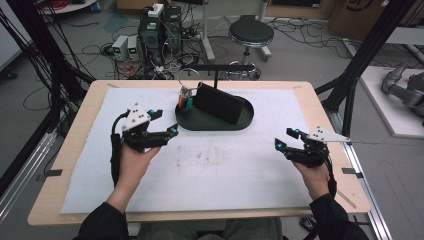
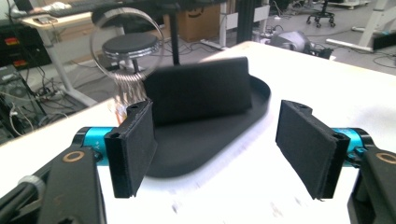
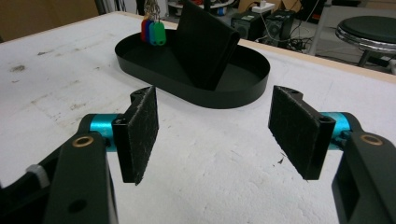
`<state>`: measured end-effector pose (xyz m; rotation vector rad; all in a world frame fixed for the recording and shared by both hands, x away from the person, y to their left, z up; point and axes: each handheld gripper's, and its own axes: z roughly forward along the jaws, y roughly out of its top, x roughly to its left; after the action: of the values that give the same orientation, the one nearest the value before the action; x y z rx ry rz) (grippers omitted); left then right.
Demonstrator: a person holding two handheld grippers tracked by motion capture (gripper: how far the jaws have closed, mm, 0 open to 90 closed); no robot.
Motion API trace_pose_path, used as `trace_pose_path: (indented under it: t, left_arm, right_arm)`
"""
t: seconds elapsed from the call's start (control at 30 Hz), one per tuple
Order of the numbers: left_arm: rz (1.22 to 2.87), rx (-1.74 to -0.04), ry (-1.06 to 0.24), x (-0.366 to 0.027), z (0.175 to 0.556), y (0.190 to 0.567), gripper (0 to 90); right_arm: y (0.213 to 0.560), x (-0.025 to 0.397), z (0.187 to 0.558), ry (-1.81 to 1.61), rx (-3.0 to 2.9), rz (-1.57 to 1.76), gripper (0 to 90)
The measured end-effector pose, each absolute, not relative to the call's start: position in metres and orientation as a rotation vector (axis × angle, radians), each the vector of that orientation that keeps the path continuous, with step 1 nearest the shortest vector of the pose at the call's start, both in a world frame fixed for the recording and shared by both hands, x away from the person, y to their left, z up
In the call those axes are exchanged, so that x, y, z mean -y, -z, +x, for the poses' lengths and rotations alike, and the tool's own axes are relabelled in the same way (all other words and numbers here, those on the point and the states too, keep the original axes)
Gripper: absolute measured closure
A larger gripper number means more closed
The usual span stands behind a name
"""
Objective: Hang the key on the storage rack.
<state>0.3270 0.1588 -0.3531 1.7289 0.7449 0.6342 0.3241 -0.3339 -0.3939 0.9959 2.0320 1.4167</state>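
Both jaws spread wide and empty, the left gripper point(image 1: 167, 121) hovers nearest the black wallet point(image 1: 221, 103) leaning upright in the oval tray point(image 1: 200, 123), while the right gripper point(image 1: 286, 138) hangs well apart; a clumsy approach could topple it against the key ring point(image 1: 189, 80).

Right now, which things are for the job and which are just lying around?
For the job, likely: black tray, black wallet standing in it, key ring with coloured tags, left gripper, right gripper, both open.

Lying about: stool, computer boxes, floor cables.
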Motion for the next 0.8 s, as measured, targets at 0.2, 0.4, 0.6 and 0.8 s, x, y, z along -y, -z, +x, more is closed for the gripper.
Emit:
trace_pose_path:
  t: [0.2,0.4,0.6,0.8]
  left_arm:
    - [1.735,-0.766,-0.620,-0.170,0.302,0.374,27.1]
    - [1.726,-0.783,-0.616,-0.177,0.288,0.390,24.5]
    - [1.717,-0.815,-0.618,-0.185,0.284,0.400,24.5]
    - [1.699,-0.836,-0.637,-0.193,0.286,0.401,24.5]
  right_arm:
    - [0.394,0.335,0.321,-1.415,-2.025,0.992,33.8]
    - [0.394,0.338,0.319,-1.419,-2.017,0.991,33.7]
    - [0.394,0.339,0.319,-1.416,-2.012,0.995,33.6]
    - [0.394,0.340,0.319,-1.415,-2.013,0.993,33.3]
